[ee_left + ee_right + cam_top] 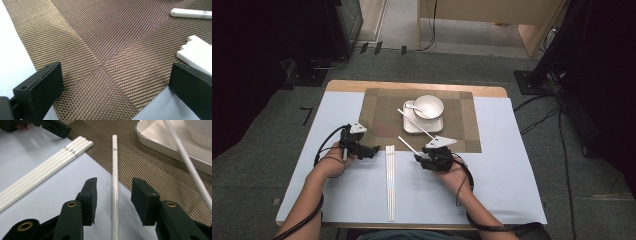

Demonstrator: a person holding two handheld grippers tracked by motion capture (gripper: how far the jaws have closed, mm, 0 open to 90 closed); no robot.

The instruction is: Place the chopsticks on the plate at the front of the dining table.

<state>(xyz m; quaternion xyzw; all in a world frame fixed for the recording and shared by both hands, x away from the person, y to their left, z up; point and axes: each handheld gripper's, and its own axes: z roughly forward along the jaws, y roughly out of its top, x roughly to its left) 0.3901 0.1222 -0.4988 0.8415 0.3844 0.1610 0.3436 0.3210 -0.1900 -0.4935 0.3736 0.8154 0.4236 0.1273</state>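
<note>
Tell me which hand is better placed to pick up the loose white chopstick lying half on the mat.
Right. The right tongs already straddle the loose chopstick, jaws open on either side of it. The left tongs sit open over the woven mat with nothing between their jaws.

Each hand carries a black two-jaw tool, the left tool (pixel 373 150) and the right tool (pixel 417 158), topped with a grey three-cornered plate and trailing a thick black cable that loops back along the forearm. The jaws are flat, rectangular black blocks with small recessed screw holes, mounted on black link arms with brass-coloured pivot bushings. The person's forearms are bare, with no sleeves in view.
</note>
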